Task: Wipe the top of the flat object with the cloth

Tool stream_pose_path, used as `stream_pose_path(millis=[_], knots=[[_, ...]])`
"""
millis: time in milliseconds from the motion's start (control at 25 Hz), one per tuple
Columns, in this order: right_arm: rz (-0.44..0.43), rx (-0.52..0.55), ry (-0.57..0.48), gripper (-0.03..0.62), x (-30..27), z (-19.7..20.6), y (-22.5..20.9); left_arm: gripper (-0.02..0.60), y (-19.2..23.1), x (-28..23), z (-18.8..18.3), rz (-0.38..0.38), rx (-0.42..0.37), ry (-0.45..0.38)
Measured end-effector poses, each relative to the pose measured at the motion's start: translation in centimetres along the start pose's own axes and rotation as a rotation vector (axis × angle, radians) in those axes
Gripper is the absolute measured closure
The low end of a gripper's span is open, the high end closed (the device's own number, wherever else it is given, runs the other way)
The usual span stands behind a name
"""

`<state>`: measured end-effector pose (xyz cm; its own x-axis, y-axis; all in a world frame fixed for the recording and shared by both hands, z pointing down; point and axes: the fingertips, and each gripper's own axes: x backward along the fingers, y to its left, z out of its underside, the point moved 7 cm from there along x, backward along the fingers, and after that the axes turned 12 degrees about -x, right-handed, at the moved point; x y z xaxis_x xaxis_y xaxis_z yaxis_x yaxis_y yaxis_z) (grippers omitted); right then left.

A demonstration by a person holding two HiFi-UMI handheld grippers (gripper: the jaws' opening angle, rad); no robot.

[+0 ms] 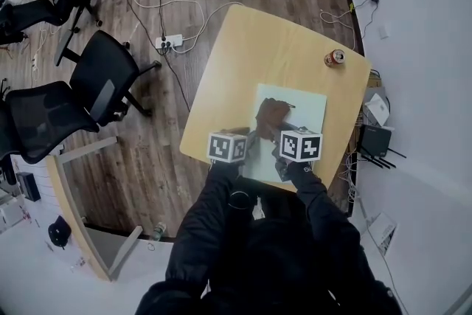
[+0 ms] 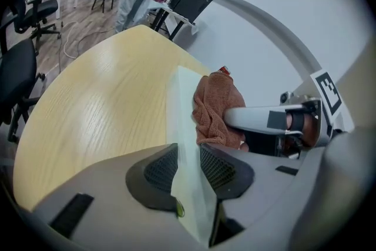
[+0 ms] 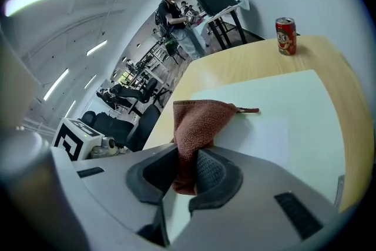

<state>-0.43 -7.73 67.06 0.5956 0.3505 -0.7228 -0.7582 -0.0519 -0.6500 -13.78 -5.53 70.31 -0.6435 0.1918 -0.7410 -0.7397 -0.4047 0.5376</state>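
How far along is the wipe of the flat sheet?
Done: the left gripper clamps the edge of the sheet, and the right gripper grips the brown cloth. In hand: the cloth rests on the sheet near its left side. Left: the bare stretch toward the can; no wiped trace shows.

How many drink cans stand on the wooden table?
1. The red drink can stands near the far right corner of the light wooden table, beyond the pale green sheet. None seems hidden.

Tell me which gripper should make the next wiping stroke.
Right. The right gripper is clamped on the brown cloth, which lies on the flat pale-green sheet. The left gripper pinches the sheet's near edge, likely steadying it, and holds no cloth.
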Motion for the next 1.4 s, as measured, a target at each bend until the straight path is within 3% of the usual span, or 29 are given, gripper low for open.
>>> stream_pose_path(millis=[440, 920, 1400], knots=[[0.021, -0.031, 0.016, 0.526, 1.9, 5.4, -0.3, 0.442, -0.1, -0.2, 0.2, -0.007, 0.002, -0.001], [-0.023, -0.052, 0.095, 0.526, 2.8, 11.3, 1.0, 0.442, -0.4, -0.2, 0.2, -0.014, 0.011, -0.009], [-0.052, 0.025, 0.149, 0.526, 5.1, 15.2, 2.1, 0.440, -0.7, 0.4, 0.4, -0.046, 0.021, -0.037]])
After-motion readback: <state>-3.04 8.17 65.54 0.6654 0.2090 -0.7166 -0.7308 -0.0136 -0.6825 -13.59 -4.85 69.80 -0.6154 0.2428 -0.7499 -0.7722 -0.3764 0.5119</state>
